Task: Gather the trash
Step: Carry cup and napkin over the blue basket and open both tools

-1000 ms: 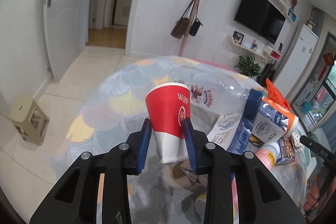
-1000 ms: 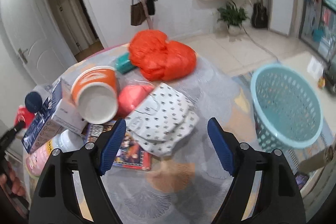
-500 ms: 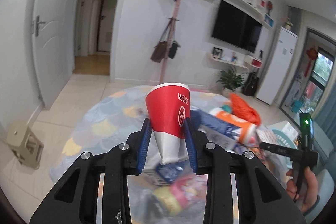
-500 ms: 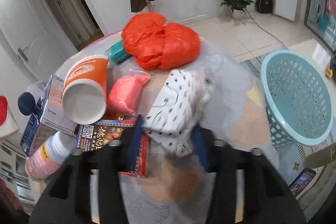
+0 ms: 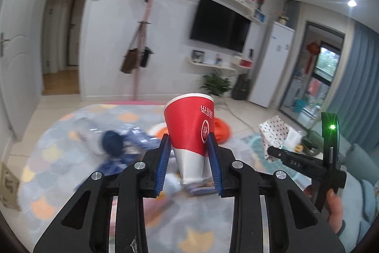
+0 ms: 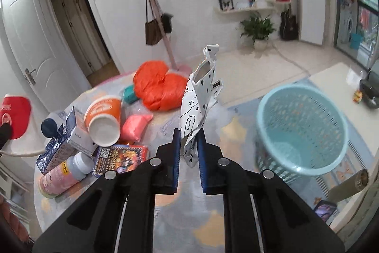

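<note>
Trash in both grippers: crumpled white black-dotted paper bag [image 6: 199, 106] pinched flat low down in right gripper [image 6: 188, 148], jaws fully closed on it, top flopping upright above round patterned table [image 6: 165, 212]; red-and-white paper cup [image 5: 191, 134] upright in left gripper [image 5: 189, 163], jaws partly closed on its narrow lower wall, lifted clear over the table. Both light, thin, easily crushed; bag limp and slippery, best held on bunched folds; cup stiffest near base, so current low grip looks right. Light-blue perforated plastic basket [image 6: 303, 132] on floor just beyond table edge, likely drop target; orange plastic bag [image 6: 158, 89], orange cup [image 6: 104, 117], cartons, pink bottle [image 6: 59, 177] left on table.
</note>
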The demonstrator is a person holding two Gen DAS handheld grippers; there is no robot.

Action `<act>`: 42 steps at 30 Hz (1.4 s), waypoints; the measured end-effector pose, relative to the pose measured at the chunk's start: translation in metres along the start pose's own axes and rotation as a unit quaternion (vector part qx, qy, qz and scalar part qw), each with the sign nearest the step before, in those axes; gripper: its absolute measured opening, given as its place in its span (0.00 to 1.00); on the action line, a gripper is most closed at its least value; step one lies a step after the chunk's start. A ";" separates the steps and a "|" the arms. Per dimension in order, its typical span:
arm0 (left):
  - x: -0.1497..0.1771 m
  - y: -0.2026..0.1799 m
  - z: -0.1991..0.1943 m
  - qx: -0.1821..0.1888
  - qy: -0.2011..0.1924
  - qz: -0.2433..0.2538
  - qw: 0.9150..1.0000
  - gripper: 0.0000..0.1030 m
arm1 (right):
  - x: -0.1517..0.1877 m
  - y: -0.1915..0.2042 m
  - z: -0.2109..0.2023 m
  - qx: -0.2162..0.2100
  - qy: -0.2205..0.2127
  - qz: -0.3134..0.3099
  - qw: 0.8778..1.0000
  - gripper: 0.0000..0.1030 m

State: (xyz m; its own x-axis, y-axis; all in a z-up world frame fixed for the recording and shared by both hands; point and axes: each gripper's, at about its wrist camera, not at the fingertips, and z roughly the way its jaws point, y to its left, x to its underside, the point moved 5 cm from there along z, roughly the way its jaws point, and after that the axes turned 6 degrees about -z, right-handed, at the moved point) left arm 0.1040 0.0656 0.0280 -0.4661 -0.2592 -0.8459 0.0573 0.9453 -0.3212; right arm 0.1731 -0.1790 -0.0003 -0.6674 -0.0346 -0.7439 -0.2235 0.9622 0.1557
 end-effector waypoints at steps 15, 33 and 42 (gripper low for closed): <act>-0.009 -0.140 0.093 0.092 0.040 0.049 0.994 0.29 | -0.005 -0.123 -0.037 0.106 -0.024 0.048 0.993 0.12; 0.077 -0.210 0.235 0.058 0.150 0.080 0.984 0.29 | 0.057 -0.228 0.044 0.148 0.099 0.130 0.975 0.12; 0.087 -0.225 0.268 0.045 0.173 0.088 0.980 0.30 | 0.063 -0.247 0.069 0.150 0.131 0.139 0.970 0.12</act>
State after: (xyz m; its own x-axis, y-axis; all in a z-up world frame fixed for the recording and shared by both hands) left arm 0.2870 -0.2227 -0.0874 -0.7126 0.0027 -0.7016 0.2331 0.9441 -0.2331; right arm 0.2357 -0.4005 -0.1305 -0.8383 0.2081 -0.5039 0.1819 0.9781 0.1013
